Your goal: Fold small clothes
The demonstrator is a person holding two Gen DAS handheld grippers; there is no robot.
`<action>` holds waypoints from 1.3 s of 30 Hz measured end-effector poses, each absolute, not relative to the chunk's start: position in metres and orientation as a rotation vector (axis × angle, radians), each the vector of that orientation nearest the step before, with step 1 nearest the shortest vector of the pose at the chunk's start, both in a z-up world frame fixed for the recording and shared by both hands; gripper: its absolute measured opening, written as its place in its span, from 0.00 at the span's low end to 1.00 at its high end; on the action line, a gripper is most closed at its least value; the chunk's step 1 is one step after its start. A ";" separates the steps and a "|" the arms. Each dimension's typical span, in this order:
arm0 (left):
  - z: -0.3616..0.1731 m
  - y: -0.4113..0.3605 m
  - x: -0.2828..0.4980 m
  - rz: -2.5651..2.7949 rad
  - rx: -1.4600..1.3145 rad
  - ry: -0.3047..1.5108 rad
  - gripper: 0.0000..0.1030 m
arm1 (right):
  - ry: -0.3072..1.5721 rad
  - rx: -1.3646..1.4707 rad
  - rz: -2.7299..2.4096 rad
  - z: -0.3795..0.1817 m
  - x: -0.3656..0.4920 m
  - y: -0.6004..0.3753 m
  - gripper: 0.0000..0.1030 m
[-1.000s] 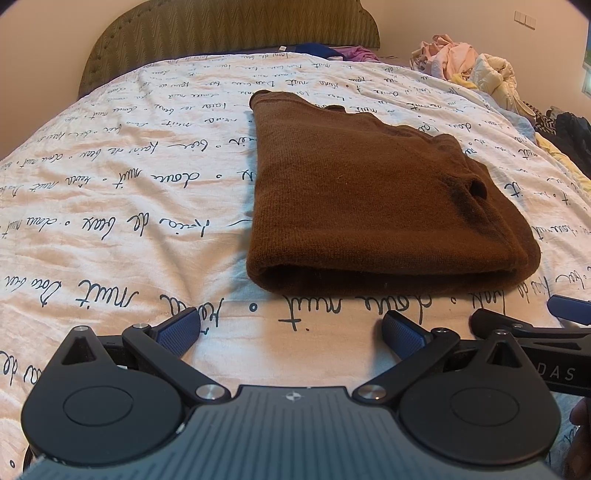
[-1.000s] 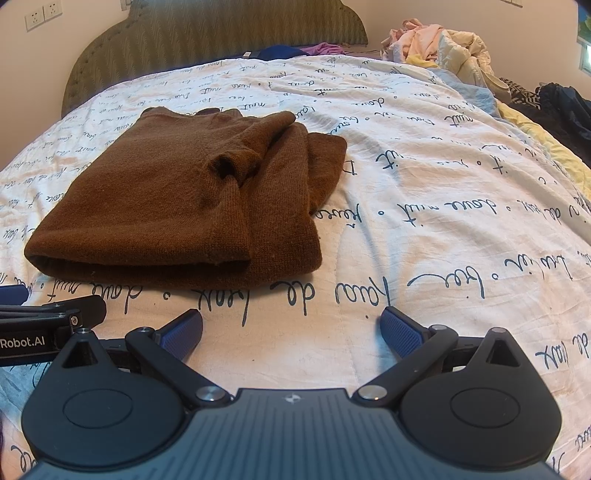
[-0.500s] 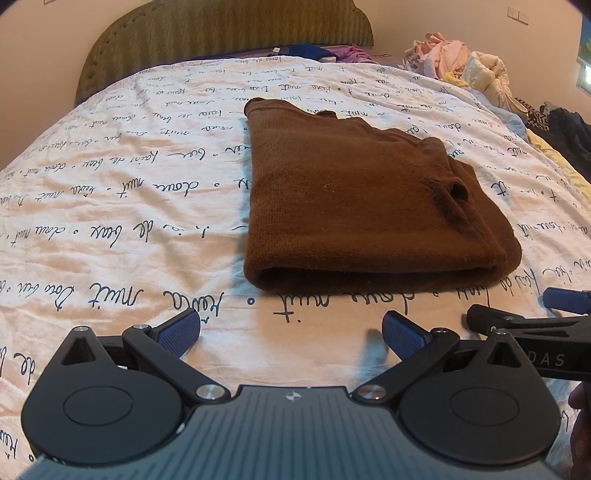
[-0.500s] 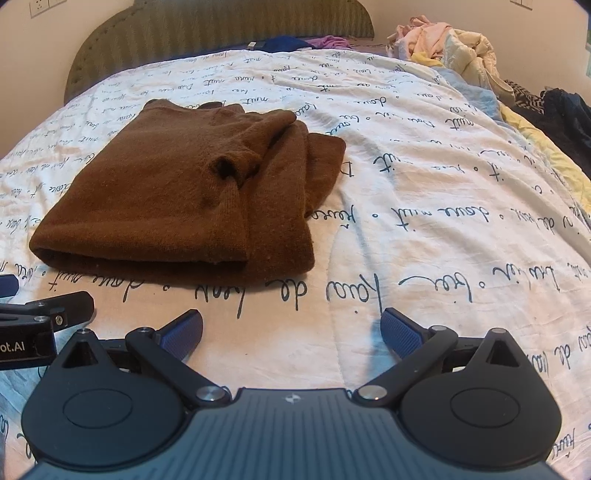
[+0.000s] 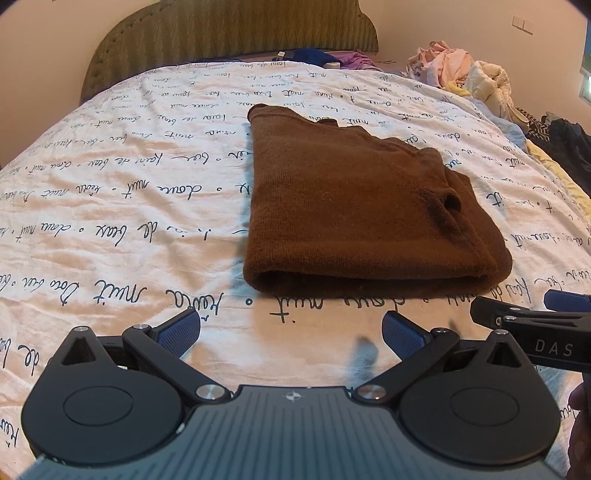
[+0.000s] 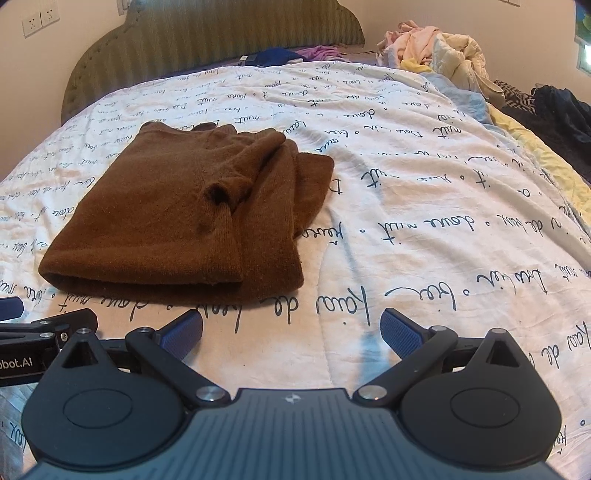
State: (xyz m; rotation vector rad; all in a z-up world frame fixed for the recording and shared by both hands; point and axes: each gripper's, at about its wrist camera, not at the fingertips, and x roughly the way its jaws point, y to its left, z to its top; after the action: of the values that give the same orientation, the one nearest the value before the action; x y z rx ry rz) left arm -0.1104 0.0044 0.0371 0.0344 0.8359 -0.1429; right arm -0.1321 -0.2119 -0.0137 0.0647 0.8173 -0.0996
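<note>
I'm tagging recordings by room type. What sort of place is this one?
Most likely a bedroom: a bed with a script-printed quilt and a padded headboard, a folded brown sweater lying on it, and a heap of unfolded clothes at the far side.

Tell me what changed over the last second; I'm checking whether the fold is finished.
Both grippers drew back a little from the brown sweater; nothing was gripped or released. The left gripper and right gripper kept their jaws open and empty. The sweater stayed folded in the same spot on the printed bedspread.
</note>
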 end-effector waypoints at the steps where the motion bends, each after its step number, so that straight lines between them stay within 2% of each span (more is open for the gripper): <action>1: 0.037 0.004 -0.111 -0.142 0.034 0.837 1.00 | 0.816 0.064 -0.100 -0.014 -0.133 -0.211 1.00; 39: 0.038 0.005 -0.108 -0.139 0.028 0.839 1.00 | 0.814 0.064 -0.104 -0.013 -0.134 -0.212 1.00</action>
State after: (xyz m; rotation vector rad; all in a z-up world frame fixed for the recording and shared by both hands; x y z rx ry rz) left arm -0.1081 0.0050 0.0380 0.0275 0.8386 -0.1387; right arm -0.1337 -0.2122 -0.0129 0.0645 0.8140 -0.1042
